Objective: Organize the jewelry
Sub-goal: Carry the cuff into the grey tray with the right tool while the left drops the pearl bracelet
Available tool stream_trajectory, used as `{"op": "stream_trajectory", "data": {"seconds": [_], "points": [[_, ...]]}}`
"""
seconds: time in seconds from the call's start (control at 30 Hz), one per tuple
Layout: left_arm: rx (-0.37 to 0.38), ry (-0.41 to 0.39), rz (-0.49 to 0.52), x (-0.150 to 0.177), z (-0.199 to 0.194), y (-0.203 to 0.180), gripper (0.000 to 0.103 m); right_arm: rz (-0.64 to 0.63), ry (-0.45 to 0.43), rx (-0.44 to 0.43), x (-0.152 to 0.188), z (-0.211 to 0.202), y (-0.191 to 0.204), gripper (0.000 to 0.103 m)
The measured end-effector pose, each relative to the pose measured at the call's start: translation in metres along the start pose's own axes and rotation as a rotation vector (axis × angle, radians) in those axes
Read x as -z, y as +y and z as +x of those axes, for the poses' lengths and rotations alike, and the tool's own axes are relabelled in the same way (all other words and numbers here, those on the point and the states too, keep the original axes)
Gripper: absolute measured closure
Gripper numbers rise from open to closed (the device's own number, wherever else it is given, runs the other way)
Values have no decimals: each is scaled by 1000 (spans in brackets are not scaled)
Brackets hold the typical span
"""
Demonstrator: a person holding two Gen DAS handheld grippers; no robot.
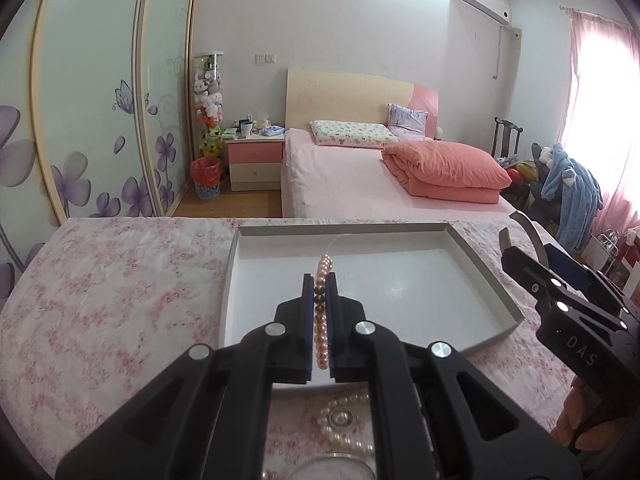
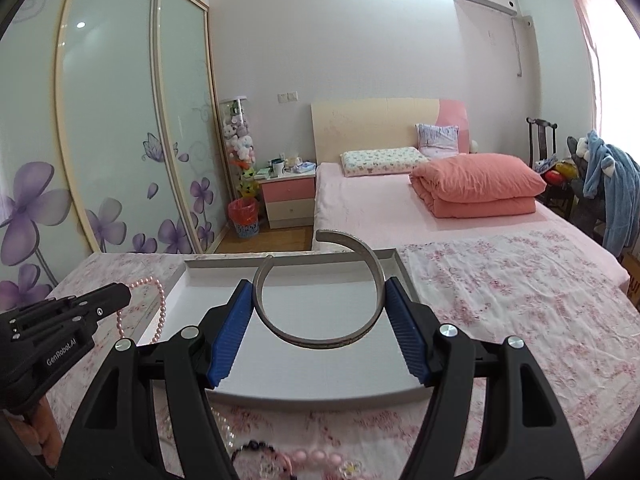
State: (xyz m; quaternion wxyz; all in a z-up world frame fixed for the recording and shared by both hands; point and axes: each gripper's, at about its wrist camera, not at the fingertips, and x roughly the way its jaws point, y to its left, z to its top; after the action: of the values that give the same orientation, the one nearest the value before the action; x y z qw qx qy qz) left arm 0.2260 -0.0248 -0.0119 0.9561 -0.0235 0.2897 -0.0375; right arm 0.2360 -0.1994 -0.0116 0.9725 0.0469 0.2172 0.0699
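Note:
My left gripper [image 1: 320, 280] is shut on a pink pearl strand [image 1: 321, 308] and holds it above the white tray [image 1: 492, 276]. From the right wrist view the strand [image 2: 160, 308] hangs by the tray's left side [image 2: 176, 280], below the left gripper [image 2: 120, 294]. My right gripper [image 2: 320, 292] is shut on a silver open bangle [image 2: 320, 338] held over the tray; it shows at the right in the left wrist view [image 1: 510, 248], the bangle [image 1: 532, 232] sticking up from it.
The tray lies on a pink floral cloth [image 1: 112, 288]. More jewelry lies near me: white pearls with a round pendant [image 1: 344, 420], a dark bead bracelet [image 2: 256, 450] and pink beads [image 2: 316, 458]. A bed [image 2: 400, 208] and wardrobe [image 2: 100, 120] stand beyond.

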Motion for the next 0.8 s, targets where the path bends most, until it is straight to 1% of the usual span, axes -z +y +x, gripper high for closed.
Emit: {"op": "stream_trajectory", "data": {"seconds": [0.27, 0.53, 0.77, 0.8], "points": [[-7, 45, -10, -2, 38, 6, 97, 9, 90, 9, 0, 44, -2, 36], [-4, 96, -7, 2, 72, 10, 96, 26, 223, 6, 9, 83, -4, 36], [1, 145, -11, 8, 91, 13, 96, 30, 307, 12, 18, 100, -4, 35], [1, 146, -12, 8, 92, 12, 94, 30, 319, 10, 19, 101, -4, 35]]}}
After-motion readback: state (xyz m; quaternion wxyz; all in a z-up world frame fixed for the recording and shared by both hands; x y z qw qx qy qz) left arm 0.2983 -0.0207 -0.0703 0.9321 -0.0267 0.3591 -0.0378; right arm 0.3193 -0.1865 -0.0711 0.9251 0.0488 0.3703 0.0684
